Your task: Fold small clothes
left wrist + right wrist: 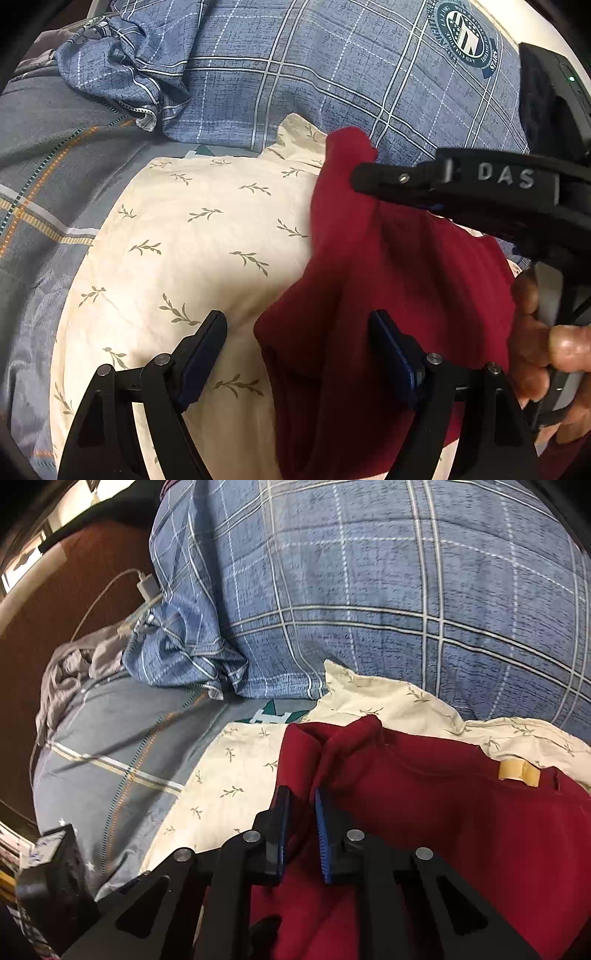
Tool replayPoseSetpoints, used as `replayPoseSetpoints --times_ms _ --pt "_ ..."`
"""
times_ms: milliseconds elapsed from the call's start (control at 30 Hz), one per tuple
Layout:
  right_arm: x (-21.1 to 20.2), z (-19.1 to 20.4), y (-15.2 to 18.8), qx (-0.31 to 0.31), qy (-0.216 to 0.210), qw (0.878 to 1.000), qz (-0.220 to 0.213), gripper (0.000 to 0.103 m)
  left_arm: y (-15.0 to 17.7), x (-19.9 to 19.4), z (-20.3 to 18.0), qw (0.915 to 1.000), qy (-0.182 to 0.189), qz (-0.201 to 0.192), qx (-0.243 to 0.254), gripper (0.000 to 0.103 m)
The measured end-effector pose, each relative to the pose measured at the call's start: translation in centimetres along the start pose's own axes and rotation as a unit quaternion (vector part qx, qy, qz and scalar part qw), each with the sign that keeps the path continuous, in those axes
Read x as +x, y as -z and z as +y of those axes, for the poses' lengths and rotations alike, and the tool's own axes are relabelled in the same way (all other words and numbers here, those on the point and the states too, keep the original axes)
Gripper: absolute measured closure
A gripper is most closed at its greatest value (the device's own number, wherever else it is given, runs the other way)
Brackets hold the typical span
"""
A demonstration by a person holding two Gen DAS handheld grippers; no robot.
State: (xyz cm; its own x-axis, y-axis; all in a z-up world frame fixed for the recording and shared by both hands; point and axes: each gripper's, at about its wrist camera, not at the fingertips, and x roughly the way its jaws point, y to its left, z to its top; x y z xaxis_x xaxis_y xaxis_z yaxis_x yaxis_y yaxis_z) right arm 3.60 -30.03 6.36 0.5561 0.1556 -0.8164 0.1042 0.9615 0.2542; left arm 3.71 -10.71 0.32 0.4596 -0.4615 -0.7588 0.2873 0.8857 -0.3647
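Where lettering can be read at all, it is the raised grey "DAS" on the side of the right gripper (360, 181), whose black plastic arm reaches in from the right of the left wrist view. A round navy-and-white crest (466, 35) is printed on the blue plaid bedding (295, 74); its ring of small letters is too fine to read, apart from what looks like "STARS" near its lower edge. A teal and white block-letter patch (275, 714) peeks out from the grey bed sheet (122, 738), only partly visible.

The red garment (406, 295), a soft matte knit in deep maroon, lies bunched on a cream cloth (192, 240) printed with small olive leaf sprigs, which is spread over the bed. One fold of the red fabric stands up in a peak, and the right gripper (302, 805) is clenched on that ridge, its blue ribbed pads pressing the cloth from both sides. A pale tan tab (517, 771) sits on the garment near its far edge.

The left gripper (295, 332) stands released, its fingers spread wide, one over the cream cloth and the other over the red knit, gripping nothing. A hand (546, 350) wraps the right tool's handle at the edge of the left wrist view. A white charger block (147, 587) with its cable lies beyond the rumpled plaid corner, beside crumpled grey fabric (74, 672).
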Motion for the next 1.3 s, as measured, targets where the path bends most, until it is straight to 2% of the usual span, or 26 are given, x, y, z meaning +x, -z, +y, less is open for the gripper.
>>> replayPoseSetpoints --times_ms 133,233,267,333,400,467,500,600,800,967,1033,1100,1133,1167,1233,1300 --pt "-0.2 0.5 0.0 -0.008 0.01 1.0 0.001 0.091 0.2 -0.2 0.0 1.0 -0.002 0.0 0.002 0.025" --pt "-0.1 0.7 0.0 -0.012 0.014 1.0 0.006 0.091 0.2 -0.3 -0.1 1.0 0.003 -0.001 0.002 0.042" --pt "0.0 0.7 -0.1 -0.012 0.014 1.0 0.008 0.09 0.2 -0.3 -0.1 0.9999 0.013 0.001 0.0 0.052" --pt "0.2 0.7 -0.2 -0.013 0.014 1.0 0.015 0.089 0.3 -0.5 0.0 0.9999 0.014 0.0 0.0 0.056" --pt "0.5 0.6 -0.4 -0.004 0.01 1.0 0.023 0.079 0.3 -0.8 -0.2 0.9999 0.014 -0.007 0.006 0.067" --pt "0.8 0.2 -0.8 0.013 0.011 0.999 0.033 0.042 0.3 -1.4 -0.1 0.9997 0.018 -0.015 0.006 0.073" --pt "1.0 0.0 -1.0 0.02 0.011 0.999 0.038 0.038 0.2 -1.7 0.0 0.9995 0.023 -0.019 0.006 0.074" --pt "1.8 0.1 -1.5 0.022 0.015 0.998 0.053 0.036 0.1 -2.1 0.1 0.9993 0.033 -0.02 0.004 0.075" --pt "4.5 1.0 -1.6 0.006 0.027 0.996 0.087 0.03 0.2 -2.3 -0.2 0.9992 0.028 -0.023 0.016 0.076" --pt "6.5 1.8 -1.6 -0.013 0.039 0.994 0.102 0.019 0.3 -2.3 -0.3 0.9993 0.025 -0.021 0.019 0.076" --pt "7.3 2.4 -1.3 -0.048 0.06 0.991 0.113 0.021 0.1 -2.1 -0.3 0.9993 0.025 -0.02 0.018 0.076" --pt "7.3 2.8 -0.8 -0.079 0.086 0.987 0.107 0.04 0.0 -2.1 -0.2 0.9993 0.027 -0.019 0.019 0.076" --pt "7.1 2.9 -0.5 -0.091 0.115 0.985 0.096 0.059 0.0 -2.1 -0.2 0.9992 0.028 -0.018 0.02 0.076" --pt "6.7 2.9 -0.4 -0.092 0.121 0.985 0.086 0.067 -0.1 -2.3 -0.2 0.9991 0.032 -0.018 0.023 0.076" --pt "5.5 2.4 -0.1 -0.073 0.089 0.991 0.066 0.079 -0.1 -2.6 -0.1 0.9989 0.035 -0.021 0.024 0.066" --pt "4.2 2.0 -0.2 -0.054 0.069 0.995 0.05 0.083 0.0 -3.0 0.3 0.9988 0.038 -0.026 0.016 0.034"
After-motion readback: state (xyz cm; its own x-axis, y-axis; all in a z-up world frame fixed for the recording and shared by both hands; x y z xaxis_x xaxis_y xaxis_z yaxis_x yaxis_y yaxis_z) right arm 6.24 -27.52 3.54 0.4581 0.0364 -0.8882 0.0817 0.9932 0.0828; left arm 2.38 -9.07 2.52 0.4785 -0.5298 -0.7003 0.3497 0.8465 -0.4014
